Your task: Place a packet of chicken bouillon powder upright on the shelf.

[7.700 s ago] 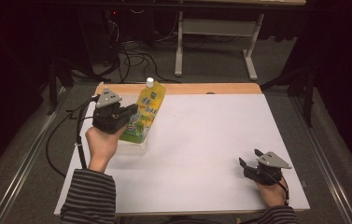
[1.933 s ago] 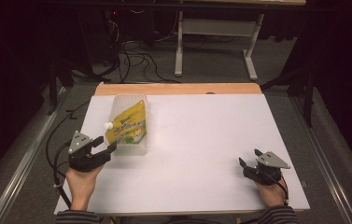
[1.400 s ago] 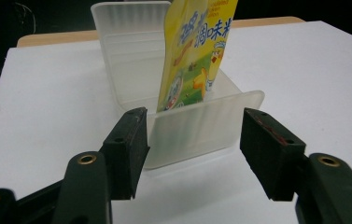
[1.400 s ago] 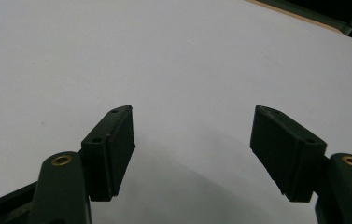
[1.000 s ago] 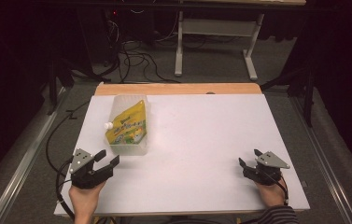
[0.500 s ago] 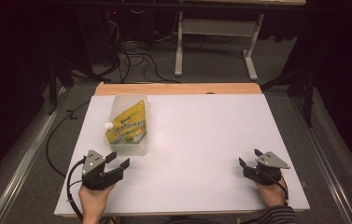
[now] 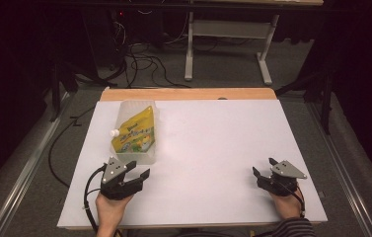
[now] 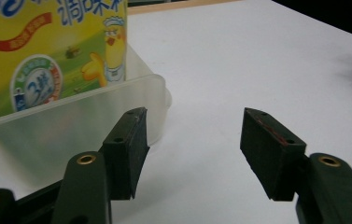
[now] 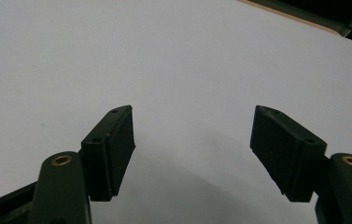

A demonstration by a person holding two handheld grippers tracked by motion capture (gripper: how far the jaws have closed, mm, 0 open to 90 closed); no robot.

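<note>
A yellow spouted drink pouch [image 7: 134, 136] lies in a clear plastic tray [image 7: 144, 157] at the table's left. In the left gripper view the pouch [image 8: 47, 51] leans behind the tray's near wall [image 8: 71, 126]. My left gripper [image 7: 138, 172] rests on the white tabletop just in front of the tray, open and empty [image 8: 192, 140]. My right gripper [image 7: 262, 167] sits near the front right edge, open with nothing between its jaws [image 9: 192, 140].
The white table surface [image 7: 208, 138] has a wooden strip [image 7: 188, 94] along its far edge. Beyond it are cables and a desk frame [image 7: 228, 39] on the floor. A black cable [image 7: 91, 197] trails from the left gripper off the front edge.
The left gripper let go of the pouch, which now lies in the tray, and drew back toward the front edge, then moved right. The right gripper stayed still.
</note>
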